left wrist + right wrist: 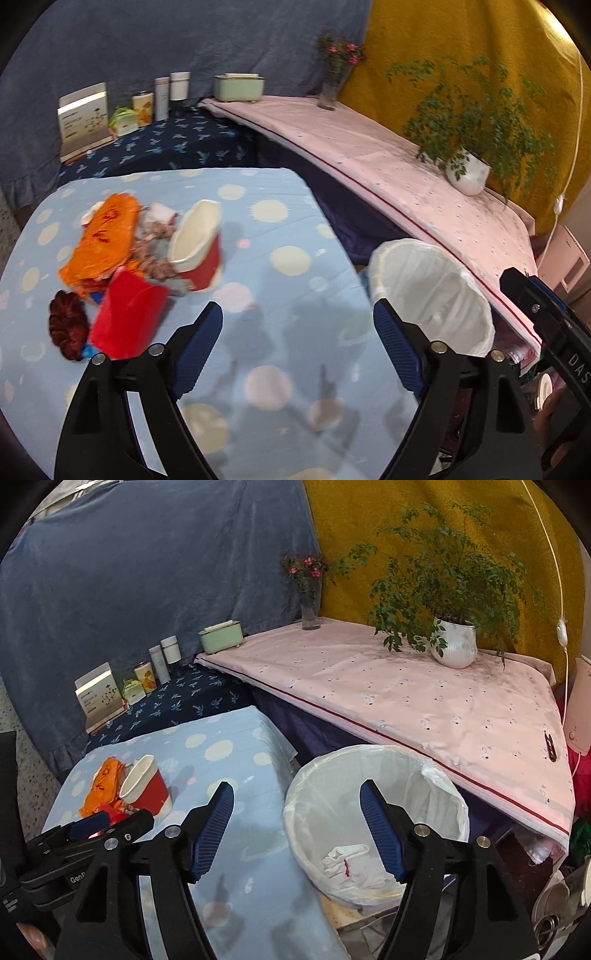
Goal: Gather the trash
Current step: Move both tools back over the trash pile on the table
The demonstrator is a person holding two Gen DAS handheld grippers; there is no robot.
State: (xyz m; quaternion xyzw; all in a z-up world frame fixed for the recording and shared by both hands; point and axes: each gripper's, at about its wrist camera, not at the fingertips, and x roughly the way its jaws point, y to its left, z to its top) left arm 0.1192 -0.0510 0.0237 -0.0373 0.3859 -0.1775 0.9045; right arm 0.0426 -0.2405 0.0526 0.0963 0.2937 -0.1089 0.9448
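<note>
A trash pile lies on the blue dotted tablecloth [280, 229]: an orange wrapper [101, 240], a red-and-white paper cup [197, 247] on its side, a red wrapper [125, 317] and a dark red scrunchie-like thing [68, 325]. A white-lined trash bin [432, 291] stands right of the table; it holds white crumpled tissue [345, 860]. My left gripper [299, 321] is open and empty above the table, right of the pile. My right gripper [297, 801] is open and empty at the bin's [373, 812] left rim. The cup [146, 788] and orange wrapper [103, 786] show left of it.
A pink-clothed shelf [369, 155] runs behind the bin, with a potted plant [467, 173] and a flower vase [332, 85]. A dark blue surface [166, 147] at the back holds boxes, tins and a green box [240, 86]. The other gripper's body [74, 845] shows at lower left.
</note>
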